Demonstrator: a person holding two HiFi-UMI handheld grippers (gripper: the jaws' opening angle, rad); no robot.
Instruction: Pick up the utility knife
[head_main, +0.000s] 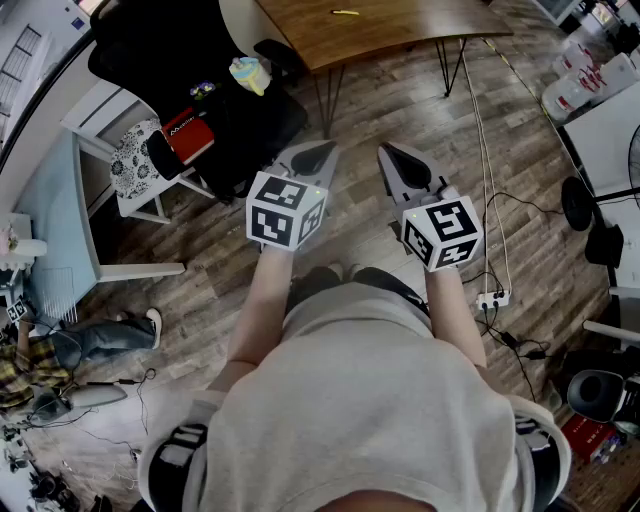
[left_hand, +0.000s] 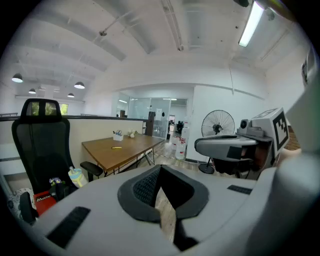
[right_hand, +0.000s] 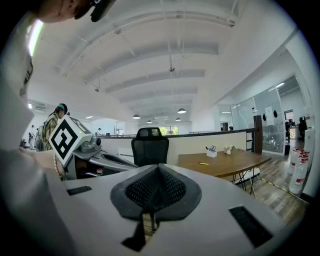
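The utility knife (head_main: 345, 12) is a small yellow thing lying on the brown wooden table (head_main: 400, 30) at the far top of the head view. It also shows as a yellow sliver in the left gripper view (left_hand: 116, 147) and the right gripper view (right_hand: 203, 163). Both grippers are held out in front of the person's chest, well short of the table. My left gripper (head_main: 318, 150) (left_hand: 160, 170) has its pads together with nothing between them. My right gripper (head_main: 395, 152) (right_hand: 159, 170) is shut and empty too.
A black office chair (head_main: 170, 60) with a red item and a cup stands left of the table. A power strip (head_main: 493, 298) and cables lie on the wood floor at right, near a standing fan (left_hand: 217, 122). A white table (head_main: 60, 230) is at left; a person (head_main: 60, 350) sits low beside it.
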